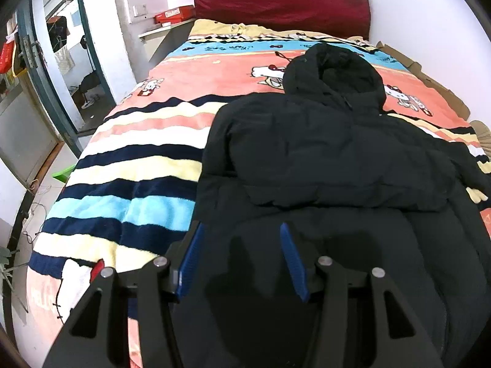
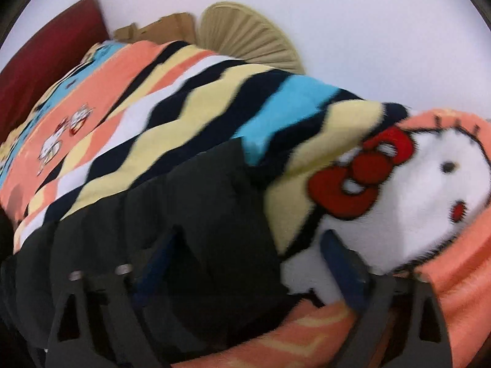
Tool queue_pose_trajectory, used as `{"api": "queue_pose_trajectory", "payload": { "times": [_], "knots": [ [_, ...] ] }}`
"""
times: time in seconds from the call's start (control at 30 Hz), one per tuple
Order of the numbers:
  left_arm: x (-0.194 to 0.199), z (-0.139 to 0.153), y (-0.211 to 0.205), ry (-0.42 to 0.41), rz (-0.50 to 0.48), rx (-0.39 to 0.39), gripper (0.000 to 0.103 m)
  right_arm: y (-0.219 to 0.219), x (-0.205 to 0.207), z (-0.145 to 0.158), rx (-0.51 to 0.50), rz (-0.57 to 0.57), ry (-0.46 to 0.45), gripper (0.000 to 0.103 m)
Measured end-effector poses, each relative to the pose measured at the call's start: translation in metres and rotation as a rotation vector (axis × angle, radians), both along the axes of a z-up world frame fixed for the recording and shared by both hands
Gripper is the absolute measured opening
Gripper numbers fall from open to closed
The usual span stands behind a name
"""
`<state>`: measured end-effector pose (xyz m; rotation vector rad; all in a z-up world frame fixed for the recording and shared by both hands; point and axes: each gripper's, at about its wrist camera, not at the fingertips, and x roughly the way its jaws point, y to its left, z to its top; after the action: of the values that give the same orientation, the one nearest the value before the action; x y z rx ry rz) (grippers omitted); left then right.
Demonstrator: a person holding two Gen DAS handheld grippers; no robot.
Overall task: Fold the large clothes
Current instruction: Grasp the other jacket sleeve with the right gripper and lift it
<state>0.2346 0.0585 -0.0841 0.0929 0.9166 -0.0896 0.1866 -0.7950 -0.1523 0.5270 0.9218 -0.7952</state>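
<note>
Jacket [image 1: 322, 153] spread flat on bed [image 1: 138, 165] for folding. Left fingers [image 1: 191, 260] open above hem; right fingers [image 2: 340, 263] straddling a corner, grip perhaps starting, too blurred to tell.

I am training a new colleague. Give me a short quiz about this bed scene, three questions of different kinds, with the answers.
1. True or false: the hood of the black jacket points toward the dark red headboard.
2. Which colour are the pads of the left hand-held gripper? A) blue B) green C) white
3. Fill in: in the right wrist view, the cartoon cat on the blanket wears a red ____.

Key: 1 true; 2 A; 3 bow.
</note>
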Motion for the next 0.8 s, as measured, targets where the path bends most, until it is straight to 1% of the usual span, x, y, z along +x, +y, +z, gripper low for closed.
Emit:
{"api": "queue_pose_trajectory", "payload": {
  "times": [0.03, 0.07, 0.1, 0.2, 0.3, 0.33, 0.43, 0.63, 0.8],
  "knots": [
    [-0.001, 0.001, 0.001, -0.002, 0.002, -0.002, 0.049, 0.001, 0.002, 0.002, 0.001, 0.012, -0.001, 0.043],
    [-0.001, 0.001, 0.002, -0.003, 0.005, -0.005, 0.049, 0.006, 0.008, 0.004, -0.020, 0.032, 0.010, 0.032],
    [-0.002, 0.001, 0.003, -0.004, 0.006, -0.011, 0.049, 0.012, 0.010, 0.008, -0.034, 0.054, 0.011, 0.024],
    [-0.008, 0.004, 0.005, -0.011, 0.001, -0.024, 0.049, 0.030, 0.015, 0.025, -0.053, 0.107, -0.025, 0.017],
    [-0.013, 0.009, 0.007, -0.024, -0.005, -0.042, 0.049, 0.046, 0.020, 0.042, -0.059, 0.155, -0.075, 0.014],
    [-0.014, 0.011, 0.009, -0.028, -0.006, -0.046, 0.049, 0.049, 0.014, 0.052, -0.059, 0.169, -0.094, 0.014],
    [-0.020, 0.020, 0.014, -0.049, -0.004, -0.069, 0.049, 0.074, 0.016, 0.077, -0.068, 0.226, -0.148, 0.013],
    [-0.038, 0.042, 0.030, -0.097, 0.007, -0.115, 0.049, 0.141, 0.026, 0.137, -0.114, 0.370, -0.243, 0.011],
    [-0.059, 0.070, 0.052, -0.152, 0.023, -0.151, 0.049, 0.204, 0.027, 0.178, -0.140, 0.479, -0.304, 0.011]
  ]
}}
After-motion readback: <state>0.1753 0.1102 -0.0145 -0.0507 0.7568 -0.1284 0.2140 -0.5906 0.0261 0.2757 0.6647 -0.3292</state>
